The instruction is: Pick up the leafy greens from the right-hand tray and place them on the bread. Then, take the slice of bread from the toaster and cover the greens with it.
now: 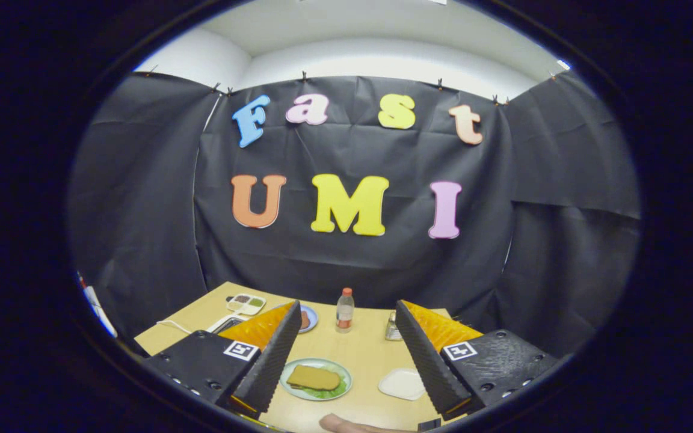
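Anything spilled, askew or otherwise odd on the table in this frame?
Nothing stands out. The bread lies flat over the greens on the green plate; the white tray beside it is bare, and the bottle stands upright. The tongs hang open above the table.

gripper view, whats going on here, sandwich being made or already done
It looks done. The gripper is open and holds nothing, raised over the wooden table. Between its fingers sits a green plate with a slice of bread lying on top of leafy greens. The white tray beside it looks empty. A bottle stands further back, and part of a hand shows at the near edge.
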Available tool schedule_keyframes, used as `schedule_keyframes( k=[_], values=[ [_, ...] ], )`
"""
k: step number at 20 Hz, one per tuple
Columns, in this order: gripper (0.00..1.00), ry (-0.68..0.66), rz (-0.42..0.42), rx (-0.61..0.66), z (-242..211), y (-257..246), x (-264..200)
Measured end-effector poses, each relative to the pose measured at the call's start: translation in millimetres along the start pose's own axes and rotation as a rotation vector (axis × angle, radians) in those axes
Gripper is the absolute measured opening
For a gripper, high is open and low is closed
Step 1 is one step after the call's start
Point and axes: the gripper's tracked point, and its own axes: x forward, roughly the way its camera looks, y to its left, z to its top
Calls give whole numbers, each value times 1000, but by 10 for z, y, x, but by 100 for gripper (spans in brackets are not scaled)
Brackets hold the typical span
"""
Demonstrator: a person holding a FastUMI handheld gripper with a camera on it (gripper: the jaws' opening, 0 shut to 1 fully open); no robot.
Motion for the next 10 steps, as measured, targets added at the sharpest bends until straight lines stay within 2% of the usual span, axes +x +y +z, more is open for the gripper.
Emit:
schedule_keyframes(
  k=[4, 7, 10],
  values=[
    [95, -36, -38, -67, -116, 89, -321],
    [96, -57, -6, -39, -94, 216, -397],
    [96, -99, -34, -8, 65, 58, -419]
  ],
)
